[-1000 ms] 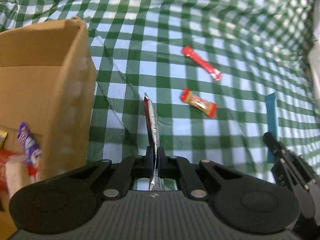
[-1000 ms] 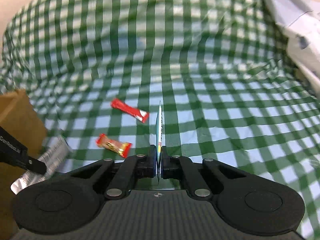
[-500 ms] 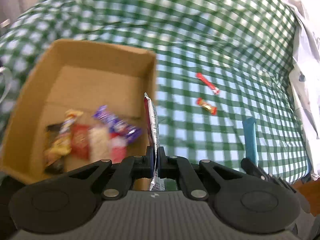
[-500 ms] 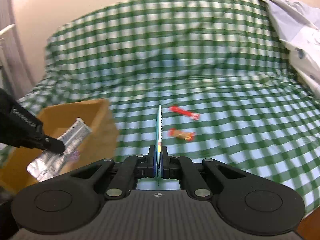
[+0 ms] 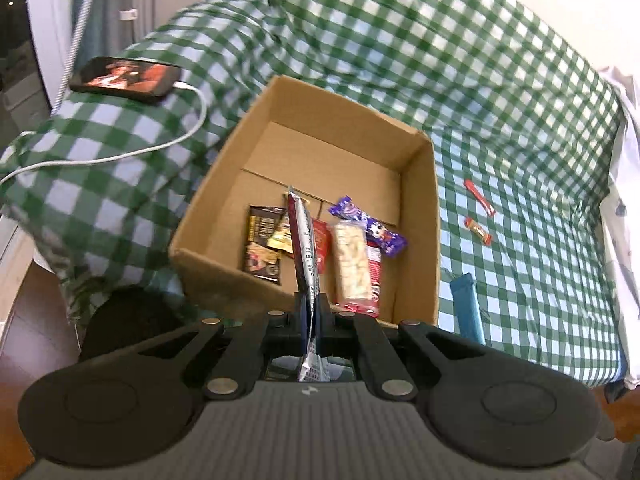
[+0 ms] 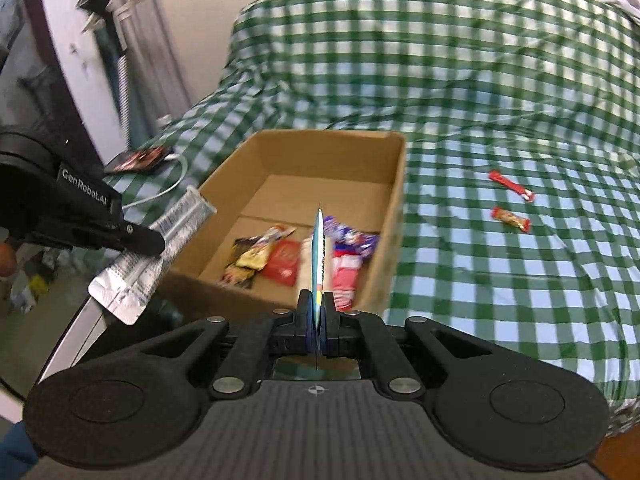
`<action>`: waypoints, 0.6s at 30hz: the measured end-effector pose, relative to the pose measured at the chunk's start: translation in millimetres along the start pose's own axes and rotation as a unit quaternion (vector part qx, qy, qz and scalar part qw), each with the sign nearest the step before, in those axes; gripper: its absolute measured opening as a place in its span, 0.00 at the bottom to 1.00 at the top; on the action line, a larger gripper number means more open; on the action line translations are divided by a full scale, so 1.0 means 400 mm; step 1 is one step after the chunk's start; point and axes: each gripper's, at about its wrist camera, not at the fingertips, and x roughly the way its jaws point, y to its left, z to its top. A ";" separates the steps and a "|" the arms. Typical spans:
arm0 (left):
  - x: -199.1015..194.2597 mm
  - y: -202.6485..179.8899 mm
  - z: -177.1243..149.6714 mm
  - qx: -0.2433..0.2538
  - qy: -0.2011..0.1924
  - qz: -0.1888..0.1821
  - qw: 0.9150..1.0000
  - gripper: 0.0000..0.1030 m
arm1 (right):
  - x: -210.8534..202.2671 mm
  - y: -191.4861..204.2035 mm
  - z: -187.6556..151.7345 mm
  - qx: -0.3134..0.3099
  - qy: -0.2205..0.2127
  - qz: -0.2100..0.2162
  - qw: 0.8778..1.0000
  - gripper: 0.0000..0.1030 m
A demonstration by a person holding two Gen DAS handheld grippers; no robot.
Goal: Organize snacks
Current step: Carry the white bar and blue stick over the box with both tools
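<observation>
Bed (image 5: 500,92): green checked cover, fills the upper frame.
Cardboard box (image 5: 424,216): centre, several snacks inside.
Left claw (image 5: 311,308): clamped on a silver packet (image 5: 303,240) standing edge-on.
Right claw (image 6: 316,312): pinching a blue packet (image 6: 318,256) edge-on.
Red bars (image 5: 479,197): two, right of the box.

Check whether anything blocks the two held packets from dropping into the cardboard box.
Nothing visible does. The cardboard box is open-topped, and the left gripper holds the silver packet near its front wall. The right gripper holds the blue packet near that wall too. Snacks cover only part of the floor.
</observation>
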 end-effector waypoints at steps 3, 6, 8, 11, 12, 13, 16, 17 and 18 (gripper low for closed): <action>-0.019 0.023 -0.014 -0.009 -0.011 -0.009 1.000 0.03 | -0.010 0.048 -0.006 -0.022 0.001 -0.002 1.000 0.03; -0.031 0.031 -0.022 -0.012 -0.019 -0.018 1.000 0.03 | -0.024 0.078 -0.014 -0.039 -0.002 -0.007 0.999 0.03; -0.039 0.041 -0.026 -0.015 -0.022 -0.024 0.999 0.03 | -0.033 0.094 -0.016 -0.045 -0.003 -0.012 0.999 0.03; -0.053 0.053 -0.028 -0.019 -0.028 -0.031 0.999 0.03 | -0.042 0.109 -0.018 -0.051 -0.004 -0.018 0.999 0.03; -0.056 0.058 -0.029 -0.020 -0.029 -0.033 0.999 0.03 | -0.042 0.109 -0.018 -0.051 -0.004 -0.018 0.999 0.03; -0.059 0.061 -0.029 -0.021 -0.030 -0.034 0.999 0.03 | -0.041 0.114 -0.017 -0.054 -0.005 -0.019 0.998 0.03; -0.062 0.070 -0.026 -0.022 -0.034 -0.035 0.999 0.03 | -0.044 0.123 -0.017 -0.061 -0.004 -0.021 0.998 0.03; -0.062 0.072 -0.026 -0.024 -0.034 -0.036 0.998 0.03 | -0.045 0.125 -0.018 -0.063 -0.004 -0.021 0.998 0.03; -0.062 0.074 -0.025 -0.025 -0.034 -0.037 0.998 0.03 | -0.045 0.127 -0.018 -0.065 -0.003 -0.022 0.998 0.03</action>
